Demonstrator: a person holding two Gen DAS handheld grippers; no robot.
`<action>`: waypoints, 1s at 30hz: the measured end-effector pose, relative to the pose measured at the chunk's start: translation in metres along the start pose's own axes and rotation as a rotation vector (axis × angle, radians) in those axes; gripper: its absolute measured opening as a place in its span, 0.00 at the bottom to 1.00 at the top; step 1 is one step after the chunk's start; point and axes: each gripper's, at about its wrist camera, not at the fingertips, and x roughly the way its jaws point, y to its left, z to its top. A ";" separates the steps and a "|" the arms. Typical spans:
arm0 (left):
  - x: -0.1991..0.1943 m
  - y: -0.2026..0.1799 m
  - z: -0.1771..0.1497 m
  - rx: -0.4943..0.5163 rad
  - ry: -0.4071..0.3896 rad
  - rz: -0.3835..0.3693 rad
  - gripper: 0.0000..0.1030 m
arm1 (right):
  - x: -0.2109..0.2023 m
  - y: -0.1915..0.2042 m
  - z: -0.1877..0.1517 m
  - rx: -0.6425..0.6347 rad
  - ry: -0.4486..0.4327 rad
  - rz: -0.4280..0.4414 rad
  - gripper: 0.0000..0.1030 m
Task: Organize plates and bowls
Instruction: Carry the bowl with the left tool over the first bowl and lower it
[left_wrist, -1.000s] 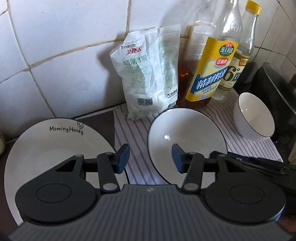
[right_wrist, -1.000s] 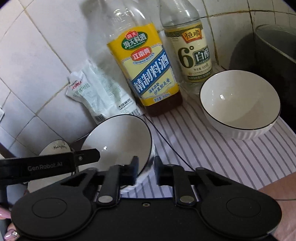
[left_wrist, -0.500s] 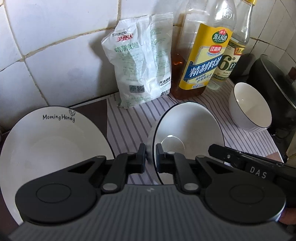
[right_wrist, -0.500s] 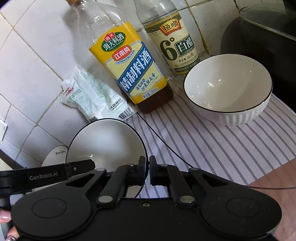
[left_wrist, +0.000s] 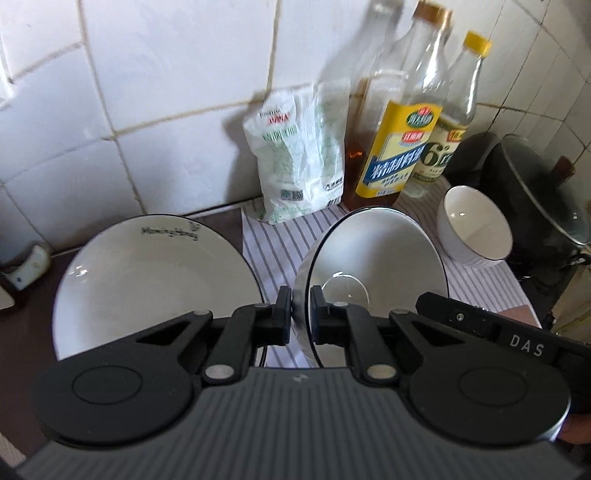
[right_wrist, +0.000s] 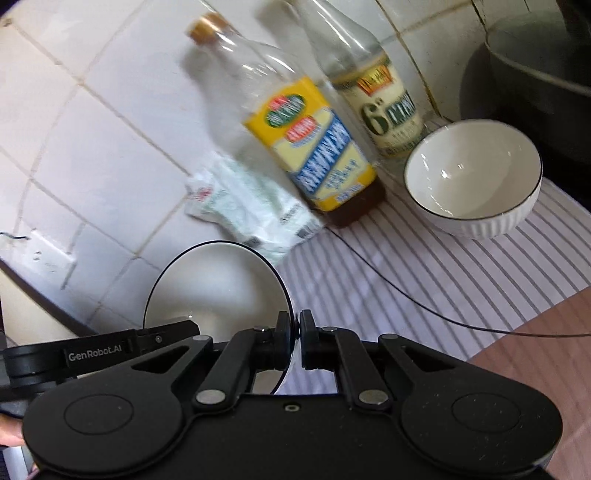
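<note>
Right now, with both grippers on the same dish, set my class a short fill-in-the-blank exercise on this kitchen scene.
1. Both grippers, left gripper and right gripper, are shut on the rim of one ____.
2. The plate carries the words Morning ____.
3. The free bowl stands on a ____ cloth.
4. The bag leans against the ____ wall.

Missing words: bowl; Honey; striped; tiled

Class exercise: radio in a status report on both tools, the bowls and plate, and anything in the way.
Both tools, left and right, shut on near bowl rim. Second bowl on striped mat; plate alongside. Bottles close behind.
</note>
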 end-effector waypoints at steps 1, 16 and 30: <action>-0.008 0.001 -0.001 -0.002 -0.007 -0.001 0.08 | -0.007 0.006 -0.001 -0.006 -0.007 0.006 0.09; -0.099 0.013 -0.054 -0.066 -0.041 0.004 0.09 | -0.079 0.061 -0.038 -0.073 -0.010 0.060 0.10; -0.077 0.034 -0.102 -0.120 0.093 0.042 0.09 | -0.064 0.068 -0.078 -0.184 0.070 0.008 0.10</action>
